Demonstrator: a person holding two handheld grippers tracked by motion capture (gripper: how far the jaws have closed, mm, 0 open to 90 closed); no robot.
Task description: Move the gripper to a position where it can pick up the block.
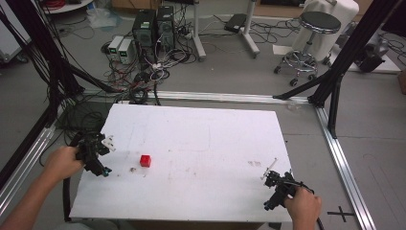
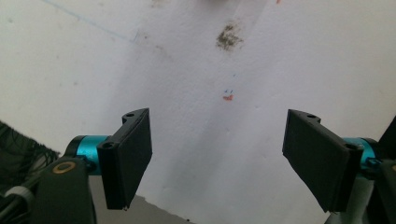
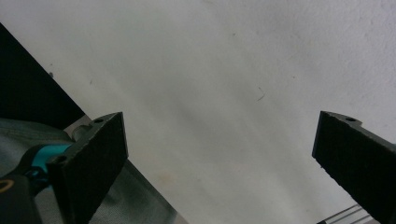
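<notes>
Though near left gripper [image 1: 98,155], red cube [image 1: 145,161] w/ clear surroundings.

Lab: floor computers [image 1: 154,26], tangled cables [image 1: 143,76]

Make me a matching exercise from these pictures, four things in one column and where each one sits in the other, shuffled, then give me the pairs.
Things:
1. red cube
2. left tool
3. right tool
4. black stool

Places:
A. near the table's right front corner, jaws open
B. on the floor beyond the table, far right
C. on the white tabletop, left of centre
D. at the table's left edge, jaws open

Pairs: 1-C, 2-D, 3-A, 4-B
</notes>
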